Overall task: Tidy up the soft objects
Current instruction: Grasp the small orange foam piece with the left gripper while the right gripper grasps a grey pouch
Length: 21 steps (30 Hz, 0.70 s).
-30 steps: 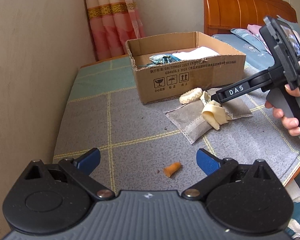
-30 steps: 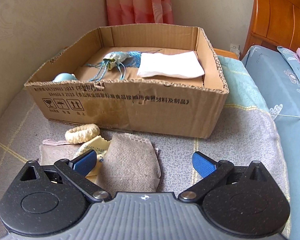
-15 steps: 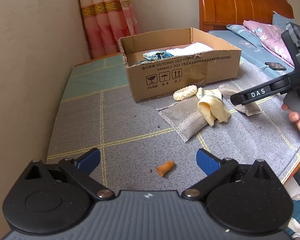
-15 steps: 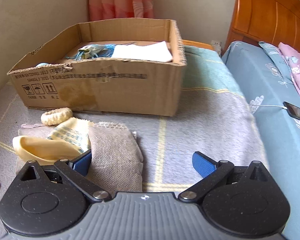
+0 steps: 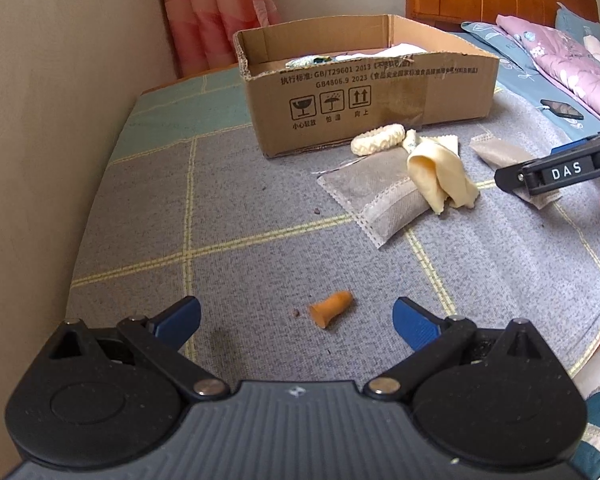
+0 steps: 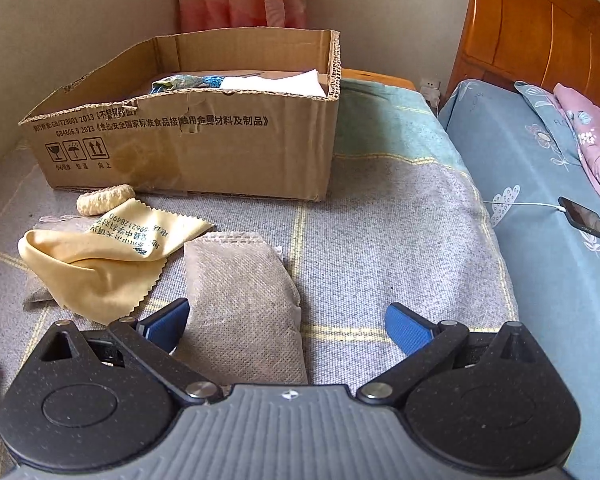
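1. Pouch (image 6: 240,308) ahead: your right gripper (image 6: 288,326), jaws spread wide and empty, hovers low over the grey sachet on the blanket (image 6: 380,248), its long axis running along your fingers toward the box (image 6: 188,144).
2. Your left gripper (image 5: 296,320), also wide and empty, sits well back, an orange earplug (image 5: 332,307) lying between its fingers.
3. Your right hand is nearer the pouch, which sits left of centre; the yellow cloth (image 6: 100,264) lies just beside it.
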Each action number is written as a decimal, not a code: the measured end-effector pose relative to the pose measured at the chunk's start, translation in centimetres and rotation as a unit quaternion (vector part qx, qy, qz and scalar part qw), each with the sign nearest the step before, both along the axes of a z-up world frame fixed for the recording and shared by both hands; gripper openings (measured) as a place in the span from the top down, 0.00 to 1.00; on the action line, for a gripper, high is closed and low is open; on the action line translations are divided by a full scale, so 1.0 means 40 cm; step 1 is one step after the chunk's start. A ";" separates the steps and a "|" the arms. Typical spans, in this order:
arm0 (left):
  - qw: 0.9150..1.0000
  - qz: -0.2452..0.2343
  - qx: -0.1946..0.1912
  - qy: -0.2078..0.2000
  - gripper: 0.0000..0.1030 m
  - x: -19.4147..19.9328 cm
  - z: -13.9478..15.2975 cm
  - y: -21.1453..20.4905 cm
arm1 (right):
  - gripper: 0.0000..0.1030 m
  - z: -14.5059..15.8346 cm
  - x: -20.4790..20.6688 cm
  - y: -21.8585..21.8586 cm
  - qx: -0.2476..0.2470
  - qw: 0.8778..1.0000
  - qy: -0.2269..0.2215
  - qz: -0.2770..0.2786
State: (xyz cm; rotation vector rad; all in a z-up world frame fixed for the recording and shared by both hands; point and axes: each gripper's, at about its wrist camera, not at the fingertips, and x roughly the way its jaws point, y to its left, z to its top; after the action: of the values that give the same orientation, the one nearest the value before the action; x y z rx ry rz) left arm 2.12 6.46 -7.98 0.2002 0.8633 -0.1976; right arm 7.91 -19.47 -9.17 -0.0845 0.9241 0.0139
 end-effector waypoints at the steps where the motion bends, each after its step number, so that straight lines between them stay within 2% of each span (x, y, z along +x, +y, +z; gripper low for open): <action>1: 1.000 0.006 -0.007 0.003 0.01 0.004 -0.004 0.004 | 0.00 0.000 0.000 0.000 0.000 1.000 -0.001 0.000; 4: 0.999 0.023 -0.027 0.007 0.01 0.016 -0.010 0.013 | 0.00 -0.001 -0.005 0.001 0.000 1.000 -0.008 -0.001; 8: 0.998 0.042 -0.034 0.007 0.01 0.029 -0.013 0.018 | 0.00 -0.002 -0.014 -0.001 0.000 1.000 -0.015 -0.002; 18: 0.995 0.093 -0.024 0.015 0.01 0.003 -0.008 0.062 | 0.00 -0.001 -0.026 0.000 0.001 1.000 -0.025 0.003; 21: 0.995 0.095 -0.006 0.015 0.01 -0.006 -0.002 0.055 | 0.00 -0.003 -0.027 -0.002 0.001 1.000 -0.027 0.004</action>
State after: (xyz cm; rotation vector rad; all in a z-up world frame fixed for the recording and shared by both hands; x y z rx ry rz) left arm 1.90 8.67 -8.07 0.1032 0.9052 -0.0271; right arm 6.84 -19.55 -9.29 -0.0869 0.8697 0.0193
